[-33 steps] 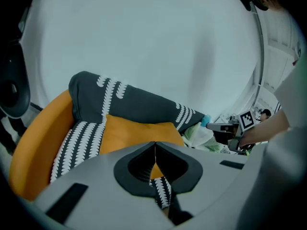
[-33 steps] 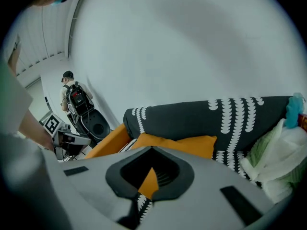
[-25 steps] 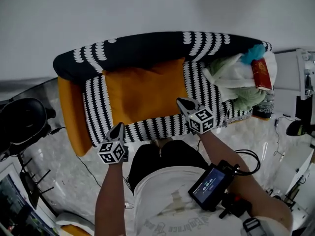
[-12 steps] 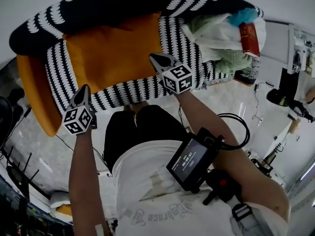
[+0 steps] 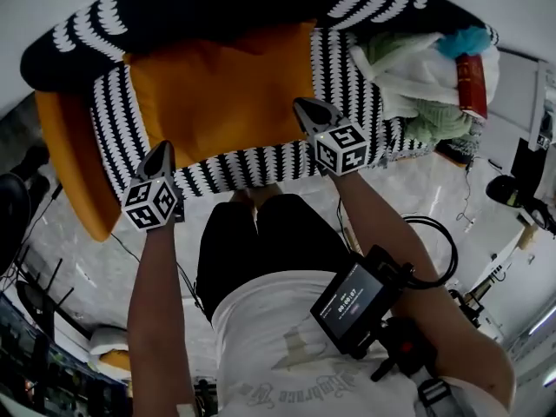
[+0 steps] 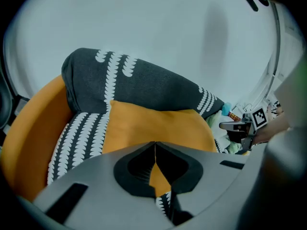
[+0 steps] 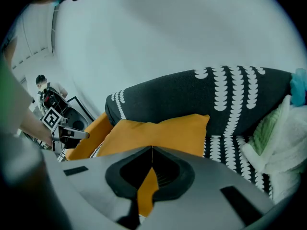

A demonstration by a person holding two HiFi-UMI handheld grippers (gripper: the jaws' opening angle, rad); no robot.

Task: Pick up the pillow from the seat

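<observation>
An orange pillow point(image 5: 217, 94) leans against the back of a black-and-white patterned sofa point(image 5: 343, 76), on the seat. My left gripper point(image 5: 162, 150) hovers at the seat's front left edge, shut and empty. My right gripper point(image 5: 304, 107) hangs over the seat by the pillow's lower right corner, also shut and empty. In the left gripper view the closed jaws of the left gripper point(image 6: 155, 145) point at the pillow point(image 6: 158, 123). In the right gripper view the right gripper point(image 7: 152, 150) points at the pillow point(image 7: 158, 128), its jaws closed. Neither gripper touches the pillow.
A heap of white and green cloths point(image 5: 417, 85) with a red book point(image 5: 470, 85) fills the sofa's right end. An orange armrest point(image 5: 74, 163) closes the left end. A dark chair point(image 5: 13, 207) stands at the left, and cables lie on the floor at the right point(image 5: 434, 250).
The head camera has swung, so the sofa sits differently in the frame. Both grippers stay shut near the seat's front edge, the right one a little closer to the pillow.
</observation>
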